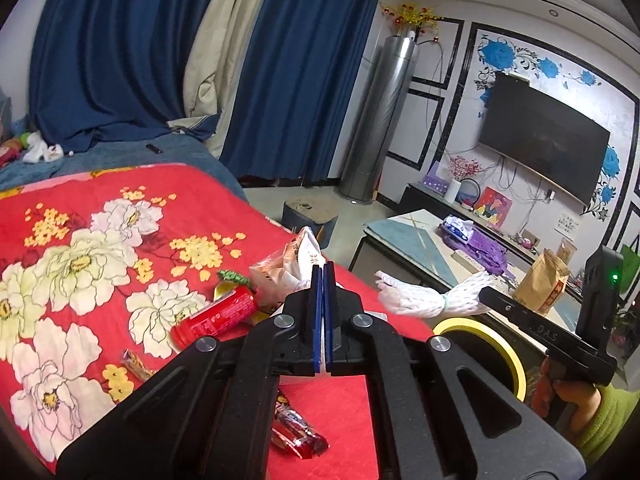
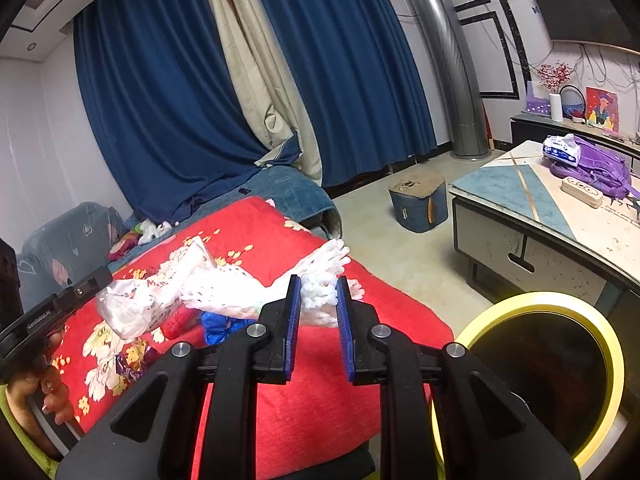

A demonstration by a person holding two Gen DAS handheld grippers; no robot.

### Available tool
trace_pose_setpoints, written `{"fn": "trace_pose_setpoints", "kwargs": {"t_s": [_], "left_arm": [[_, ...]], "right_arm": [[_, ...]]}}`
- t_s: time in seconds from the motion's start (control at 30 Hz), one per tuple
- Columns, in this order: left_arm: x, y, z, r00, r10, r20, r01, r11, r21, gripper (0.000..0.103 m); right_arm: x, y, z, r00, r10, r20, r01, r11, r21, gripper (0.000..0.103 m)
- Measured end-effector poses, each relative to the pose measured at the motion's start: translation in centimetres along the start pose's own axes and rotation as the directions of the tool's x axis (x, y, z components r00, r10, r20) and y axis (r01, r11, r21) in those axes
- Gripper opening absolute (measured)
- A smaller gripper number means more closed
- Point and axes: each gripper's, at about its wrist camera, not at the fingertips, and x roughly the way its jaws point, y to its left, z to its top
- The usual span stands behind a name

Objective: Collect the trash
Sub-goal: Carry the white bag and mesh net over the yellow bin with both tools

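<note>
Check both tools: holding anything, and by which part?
Left tool: shut on a crumpled white plastic bag, by its edge. Right tool: grips white foam netting near its flared end.

The left gripper (image 1: 324, 276) is held angled slightly downward, its jaws pressed together. The right gripper (image 2: 318, 296) is likewise tilted down, jaws partly apart. Each handle is gripped by a hand (image 1: 576, 400).

Red floral blanket (image 1: 100, 240); white foam net (image 2: 320, 284); yellow-rimmed bin (image 2: 560, 304)
</note>
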Motion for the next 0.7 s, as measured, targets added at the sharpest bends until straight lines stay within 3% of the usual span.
{"fn": "trace_pose_setpoints", "kwargs": {"t_s": [0.43, 0.7], "left_arm": [[0.3, -4.3, 1.9, 0.996, -0.078, 0.036, 0.075, 0.995, 0.070, 0.000], [2.0, -9.0, 1.8, 0.985, -0.171, 0.013, 0.168, 0.979, 0.115, 0.000]], "right_arm": [[-3.6, -1.5, 2.0, 0.994, -0.028, 0.107, 0.026, 1.000, 0.011, 0.017], [-7.0, -5.2, 3.0, 0.981, -0.113, 0.158, 0.106, 0.993, 0.052, 0.017]]}}
